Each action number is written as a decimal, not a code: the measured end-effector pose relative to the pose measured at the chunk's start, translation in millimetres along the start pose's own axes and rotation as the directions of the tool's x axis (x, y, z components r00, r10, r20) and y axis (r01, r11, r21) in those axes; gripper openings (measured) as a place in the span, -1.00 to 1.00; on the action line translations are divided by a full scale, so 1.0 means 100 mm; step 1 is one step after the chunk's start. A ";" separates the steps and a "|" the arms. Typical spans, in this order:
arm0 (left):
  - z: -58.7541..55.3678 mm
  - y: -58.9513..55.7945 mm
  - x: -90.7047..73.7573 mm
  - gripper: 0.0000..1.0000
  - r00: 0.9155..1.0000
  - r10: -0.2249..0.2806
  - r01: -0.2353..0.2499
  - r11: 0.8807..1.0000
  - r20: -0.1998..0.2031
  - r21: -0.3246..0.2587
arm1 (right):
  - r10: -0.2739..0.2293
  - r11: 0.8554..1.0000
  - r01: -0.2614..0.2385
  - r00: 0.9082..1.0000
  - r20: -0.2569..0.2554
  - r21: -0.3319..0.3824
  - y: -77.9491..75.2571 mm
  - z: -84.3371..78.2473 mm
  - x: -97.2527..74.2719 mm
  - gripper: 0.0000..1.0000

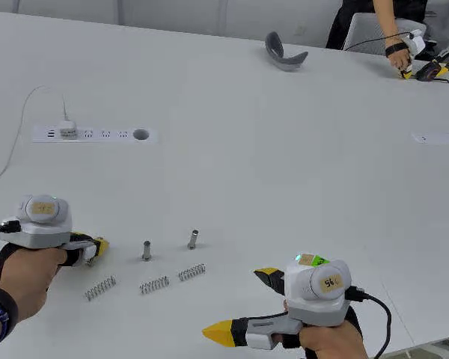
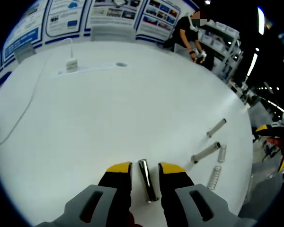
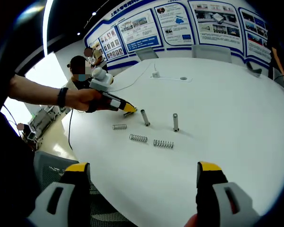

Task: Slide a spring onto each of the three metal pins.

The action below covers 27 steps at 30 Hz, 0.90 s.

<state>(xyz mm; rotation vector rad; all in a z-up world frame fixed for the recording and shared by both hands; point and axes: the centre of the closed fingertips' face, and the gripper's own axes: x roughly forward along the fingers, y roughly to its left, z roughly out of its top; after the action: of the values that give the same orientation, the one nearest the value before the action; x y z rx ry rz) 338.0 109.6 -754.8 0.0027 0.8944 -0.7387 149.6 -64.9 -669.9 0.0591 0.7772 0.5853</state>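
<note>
straddling one pin [image 2: 148, 184], the left gripper [image 2: 145, 167] — contact unclear.

In the head view's lower left, the yellow-tipped left gripper [image 1: 97, 248] largely hides the short silver metal pin [image 2: 147, 182] between its jaws. The left gripper view leaves unclear whether they touch it. The bottom edge cuts off the grey right gripper [image 1: 241, 303]. Atop the right gripper view, blue-and-white wall posters [image 3: 175, 21] carry unreadably small print.
</note>
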 end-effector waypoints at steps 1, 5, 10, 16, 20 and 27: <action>0.00 -0.01 0.00 -0.53 1.000 0.003 -0.003 1.000 -0.002 0.010 | 0.000 1.000 0.000 1.000 0.000 0.002 -0.01 0.00 0.00 0.88; -0.01 0.01 0.00 -0.60 1.000 0.023 -0.023 0.999 -0.004 0.025 | 0.000 1.000 0.000 1.000 0.000 0.005 -0.01 0.00 0.00 0.88; -0.02 0.03 0.00 -0.66 0.998 0.056 -0.056 0.998 -0.010 0.031 | 0.006 1.000 -0.006 1.000 -0.005 0.005 0.01 -0.01 0.03 0.88; -0.03 0.05 0.01 -0.70 0.992 0.120 -0.117 0.989 -0.026 0.094 | 0.013 1.000 -0.013 1.000 -0.007 0.008 0.03 -0.01 0.05 0.88; -0.04 0.02 0.02 -0.69 0.987 0.157 -0.150 0.979 -0.042 0.141 | 0.013 1.000 -0.013 1.000 -0.006 0.010 0.03 -0.01 0.05 0.88; -0.04 0.02 0.05 -0.72 0.975 0.217 -0.198 0.952 -0.056 0.232 | 0.010 1.000 -0.010 1.000 -0.005 0.015 0.01 -0.03 0.04 0.88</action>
<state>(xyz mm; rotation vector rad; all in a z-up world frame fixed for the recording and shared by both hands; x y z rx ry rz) 338.0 109.4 -761.7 0.3254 0.8676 -0.6422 149.4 -62.4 -673.9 0.0753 0.7869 0.5898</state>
